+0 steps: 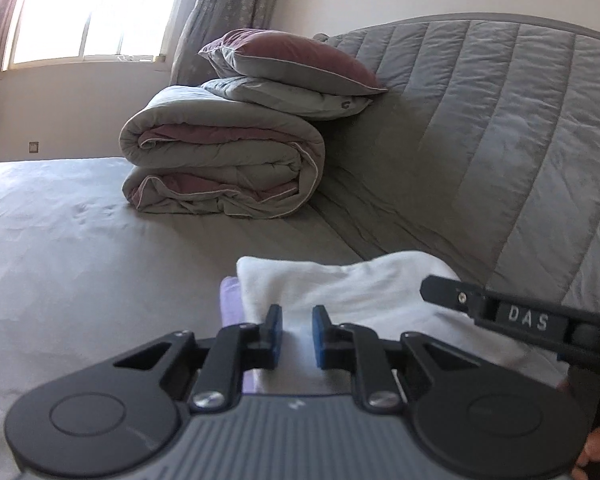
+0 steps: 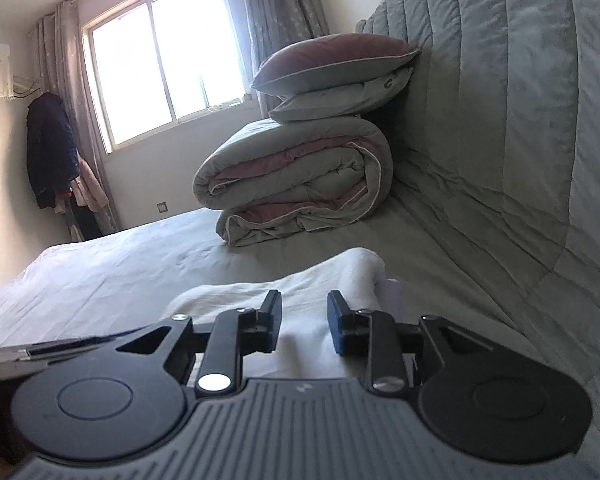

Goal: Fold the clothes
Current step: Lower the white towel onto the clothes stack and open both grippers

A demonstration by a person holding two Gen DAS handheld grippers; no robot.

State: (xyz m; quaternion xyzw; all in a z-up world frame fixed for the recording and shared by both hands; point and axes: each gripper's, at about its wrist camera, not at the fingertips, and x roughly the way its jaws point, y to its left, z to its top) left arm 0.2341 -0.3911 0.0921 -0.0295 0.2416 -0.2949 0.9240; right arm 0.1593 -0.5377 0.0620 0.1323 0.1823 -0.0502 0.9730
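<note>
Bed: grey sheet, wide and mostly bare, lit from the window behind it. Quilted grey headboard runs along the bed's right side.

Folded duvet, grey with pink lining, sits on the bed against the headboard, at the window end. Two pillows stacked on top of the duvet, upper one dusty pink, both leaning on the headboard.

White garment: lies on the bed beside the headboard, well apart from the duvet, at the end nearest me. It looks roughly folded, upper layer bunched and rounded at the far edge. A lilac cloth pokes out from under it; in the right wrist view the same lilac edge shows on the headboard side. Whether that is a separate garment I cannot tell, too little of it shows.

My left gripper: fingers apart, blue pads clear of each other, hovering over the white garment, holding nothing. My right gripper: fingers likewise apart over the same garment, empty. In the left wrist view its black body comes in from the headboard side.
</note>
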